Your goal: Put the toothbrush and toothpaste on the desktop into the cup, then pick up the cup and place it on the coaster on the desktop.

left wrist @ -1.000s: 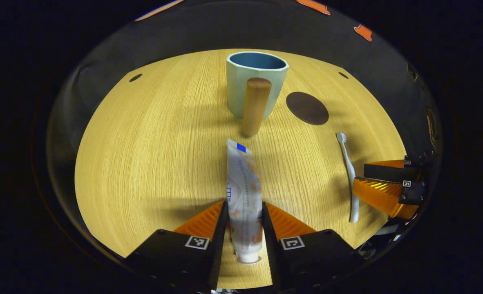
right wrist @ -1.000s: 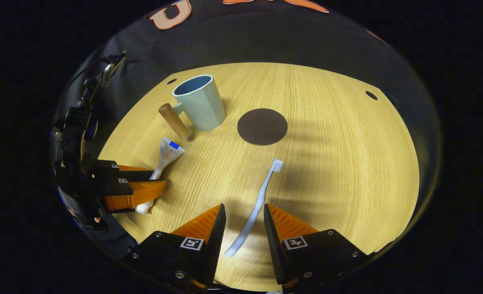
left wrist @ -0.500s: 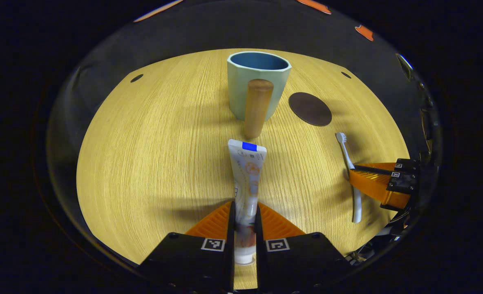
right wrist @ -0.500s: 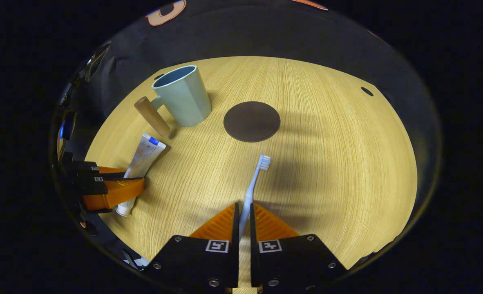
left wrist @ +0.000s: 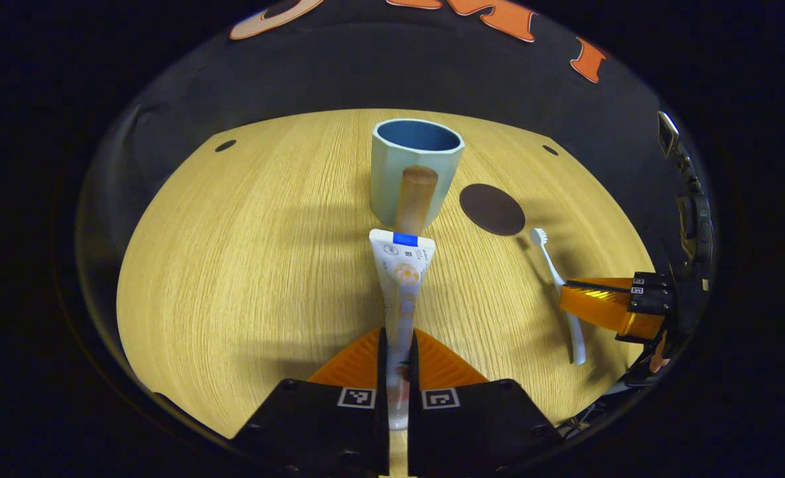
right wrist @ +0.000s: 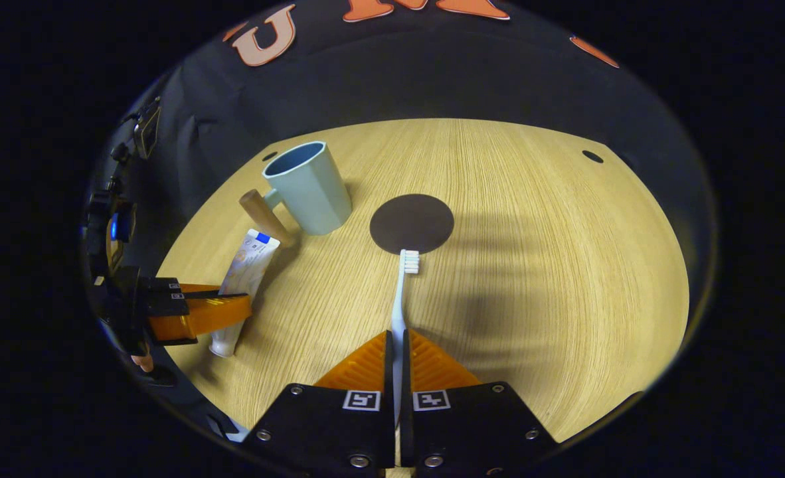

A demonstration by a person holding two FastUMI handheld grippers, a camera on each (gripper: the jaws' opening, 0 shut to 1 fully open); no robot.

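The cup stands upright straight ahead of the left hand-held gripper, its wooden handle turned toward it, just beyond the toothpaste tip. The cup's mouth is open. Bare bench lies wide to the right of the coaster.

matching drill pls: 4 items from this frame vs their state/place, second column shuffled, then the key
Things
1. toothpaste
2. toothbrush
3. cup
4. coaster

States
A. upright on the desktop, nothing inside that shows
B. flat dark disc, nothing on it
C. clamped in the left gripper, crimped end toward the cup
D. clamped in the right gripper, bristles toward the coaster

Pairs: 1-C, 2-D, 3-A, 4-B
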